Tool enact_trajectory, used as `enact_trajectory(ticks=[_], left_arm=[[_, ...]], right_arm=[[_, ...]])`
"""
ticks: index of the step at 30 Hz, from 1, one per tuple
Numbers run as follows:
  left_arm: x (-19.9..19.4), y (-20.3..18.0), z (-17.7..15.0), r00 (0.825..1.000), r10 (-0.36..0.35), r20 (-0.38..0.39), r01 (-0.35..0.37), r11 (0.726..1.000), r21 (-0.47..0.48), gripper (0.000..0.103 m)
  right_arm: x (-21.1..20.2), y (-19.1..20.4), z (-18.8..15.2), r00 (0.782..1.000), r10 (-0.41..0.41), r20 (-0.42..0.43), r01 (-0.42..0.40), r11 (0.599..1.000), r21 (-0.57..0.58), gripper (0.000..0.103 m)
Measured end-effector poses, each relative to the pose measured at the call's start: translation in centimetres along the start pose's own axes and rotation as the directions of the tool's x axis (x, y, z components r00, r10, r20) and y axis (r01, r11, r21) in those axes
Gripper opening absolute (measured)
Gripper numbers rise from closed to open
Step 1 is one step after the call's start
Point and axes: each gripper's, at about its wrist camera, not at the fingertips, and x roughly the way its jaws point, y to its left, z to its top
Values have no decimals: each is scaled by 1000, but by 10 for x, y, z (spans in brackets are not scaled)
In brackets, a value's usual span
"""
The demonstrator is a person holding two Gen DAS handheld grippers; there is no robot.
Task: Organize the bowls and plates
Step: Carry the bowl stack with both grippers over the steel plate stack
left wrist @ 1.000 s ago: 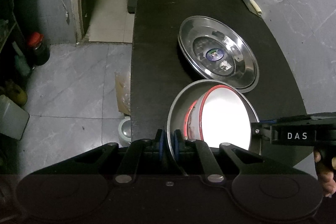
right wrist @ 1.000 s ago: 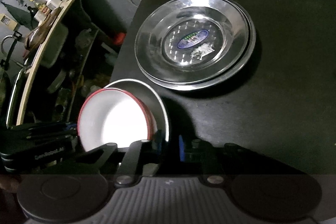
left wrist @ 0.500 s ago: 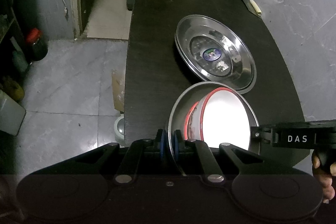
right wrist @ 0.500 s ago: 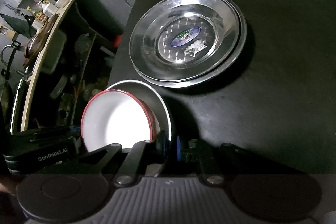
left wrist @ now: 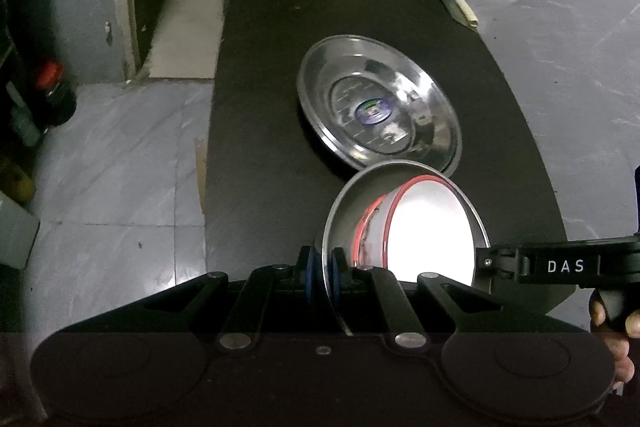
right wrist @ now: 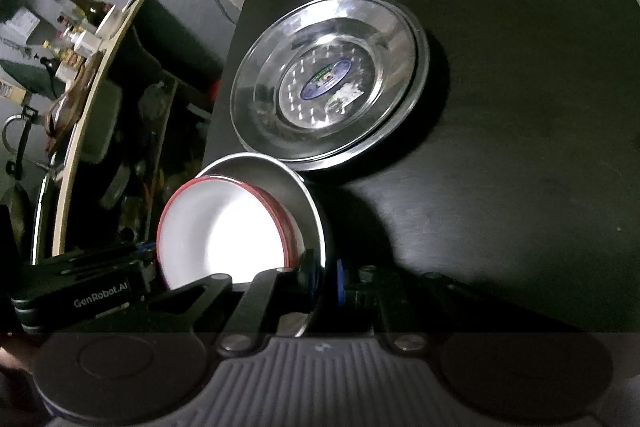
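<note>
While the grey tiled floor (left wrist: 108, 179) and a red-capped dark bottle (left wrist: 54, 95) sit off at the far left of the left wrist view, the black desk (left wrist: 264, 115) fills the middle, and right over its near edge the left gripper (left wrist: 322, 273) has its blue-padded fingers (left wrist: 308, 275) pinched narrow on the left rim of a steel bowl (left wrist: 348, 203). That bowl is tipped up on edge, and nested inside it is a white bowl with a red rim (left wrist: 428, 231), its bright inside facing right. Just beyond, a stack of steel plates (left wrist: 380, 107) lies flat on the desk, its near rim hidden behind the raised bowl, so touching or not is hard to say. Further right, the other tool's black body comes in from the side with a hand (left wrist: 612, 319) on its grip. Over in the right wrist view, a cluttered shelf (right wrist: 80, 75) at left, then the white bowl (right wrist: 224, 231), then the steel bowl's right rim (right wrist: 316, 227) clamped tight between the right gripper's (right wrist: 326, 279) fingers (right wrist: 340, 281), and the plates (right wrist: 332, 83) resting higher up on the dark desk (right wrist: 520, 147).
</note>
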Motion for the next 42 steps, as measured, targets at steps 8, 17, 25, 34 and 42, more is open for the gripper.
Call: enact_trajectory(ticks=[8,17,25,34,42], left_arm=[[-2,-16,13,999,-30,16,29,999,36,8],[4,-31,25,998,-53,20,52,997,63,8],[10,-39,38,997,-71,38,68,994,85,7],[13,-47,58,995,-80,63,74,993,97,7],[17,-53,73,993,-76,89,68,994,89,6]], right_arm=[[-17,-9,3,999,4,36,-5,999,41,11],[-29,-17,10,998,-26,58,23,998,57,11],[-37,-20,19,996,-55,73,51,997,49,11],[-43,-25,33,994,-61,93,56,997,49,11],[-46,-30,51,994,-52,97,48,998,42,11]])
